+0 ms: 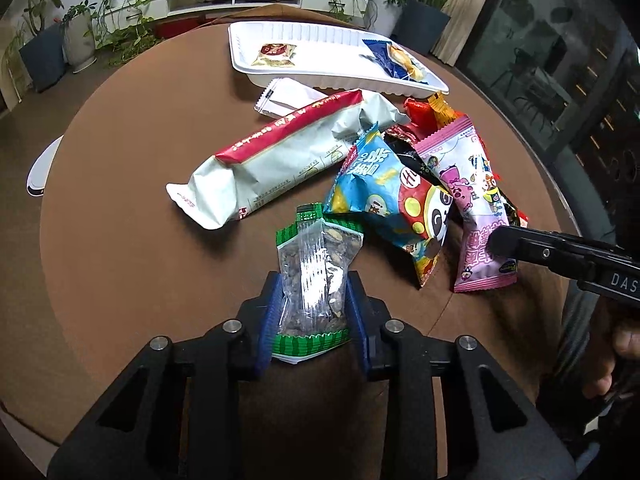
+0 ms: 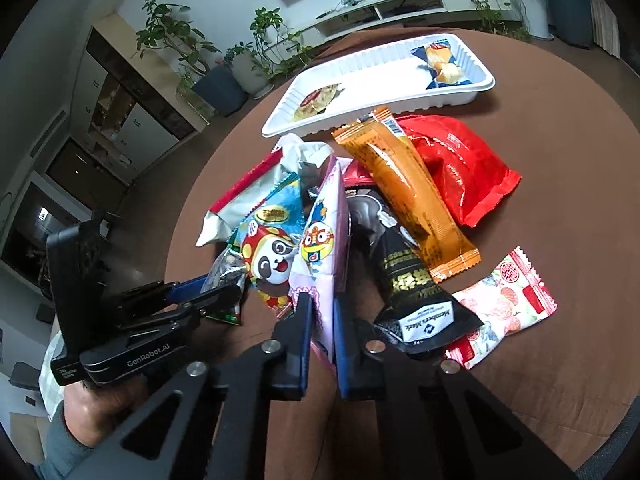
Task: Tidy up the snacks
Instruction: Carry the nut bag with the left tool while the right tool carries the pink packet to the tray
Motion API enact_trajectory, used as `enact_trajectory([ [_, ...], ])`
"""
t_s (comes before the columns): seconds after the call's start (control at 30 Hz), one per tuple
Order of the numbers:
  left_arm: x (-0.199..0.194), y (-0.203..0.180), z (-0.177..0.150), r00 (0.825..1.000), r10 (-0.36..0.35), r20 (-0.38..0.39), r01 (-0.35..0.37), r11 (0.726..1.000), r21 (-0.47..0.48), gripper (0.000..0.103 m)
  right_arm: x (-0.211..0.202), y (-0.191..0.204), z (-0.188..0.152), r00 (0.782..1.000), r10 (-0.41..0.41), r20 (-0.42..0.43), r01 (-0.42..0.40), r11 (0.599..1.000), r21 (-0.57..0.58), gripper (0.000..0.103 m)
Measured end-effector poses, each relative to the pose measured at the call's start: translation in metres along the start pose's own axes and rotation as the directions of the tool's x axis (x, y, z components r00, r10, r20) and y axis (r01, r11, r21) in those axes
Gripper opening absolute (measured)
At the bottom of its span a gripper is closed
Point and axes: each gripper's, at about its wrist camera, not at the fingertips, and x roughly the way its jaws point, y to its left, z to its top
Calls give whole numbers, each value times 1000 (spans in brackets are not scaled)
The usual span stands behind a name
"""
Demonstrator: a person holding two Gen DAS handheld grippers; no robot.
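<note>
The black packet (image 2: 404, 276) and red bag (image 2: 460, 172) lie partly hidden under the orange bar (image 2: 404, 196), while the print on the far tray's (image 1: 320, 36) two packets is too small to read

Glossy plastic snack packets (image 2: 464, 176); white ribbed plastic tray (image 1: 320, 76); matt brown table (image 1: 120, 240), perhaps cloth-covered.

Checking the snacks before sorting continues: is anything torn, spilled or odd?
Nothing looks torn or spilled. Most packets lie in a loose overlapping heap beside the white tray, which holds only two; the pink packet stands on edge.
</note>
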Motion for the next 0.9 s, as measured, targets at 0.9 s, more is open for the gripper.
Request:
enact_trajectory([
  [0.9, -58, 13, -1, 971, -195, 138, 210, 972, -104, 24, -56, -15, 5, 979, 143, 143, -158, 982, 99, 9],
])
